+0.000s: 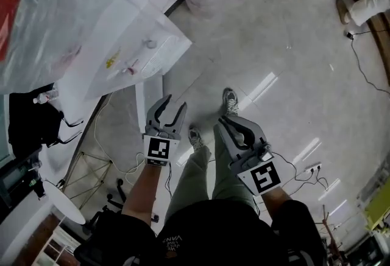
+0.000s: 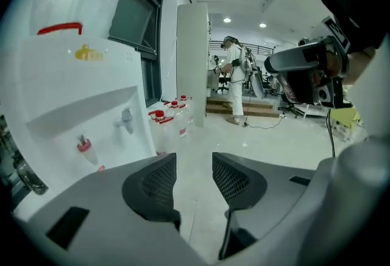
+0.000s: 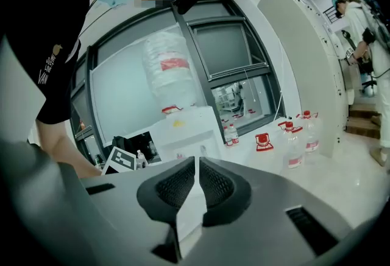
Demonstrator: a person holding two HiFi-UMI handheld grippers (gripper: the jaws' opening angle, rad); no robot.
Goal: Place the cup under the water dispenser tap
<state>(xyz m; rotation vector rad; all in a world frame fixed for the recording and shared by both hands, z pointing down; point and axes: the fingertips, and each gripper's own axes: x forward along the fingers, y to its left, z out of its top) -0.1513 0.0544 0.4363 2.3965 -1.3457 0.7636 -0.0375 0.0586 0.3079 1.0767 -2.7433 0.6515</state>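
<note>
Right gripper: I am keeping its jaws almost together, clamped on a thin white upright piece that I take for the wall of the cup, seen edge-on.
Left gripper: I am holding its jaws apart with nothing between them; only bare floor is showing through the gap.
Cup's place: it is riding in the right gripper, low in front of me and well apart from the machine, under no tap.
Water dispenser: it is standing ahead and to my left, white, with a large bottle upturned on top. In the left gripper view its recess is showing a red tap and a grey tap, with no vessel that I can see below either.
Further off: red-capped water bottles are standing on the floor beside the dispenser, and a person is standing far across the room.
Step in hand: I am judging this as the carry towards the dispenser, with the placing not yet begun.
Next move: I am planning to bring the right gripper up into the recess, turn the cup mouth-up directly below one tap, seat it there, and only then part the jaws. The thin wall is calling for a light squeeze.
</note>
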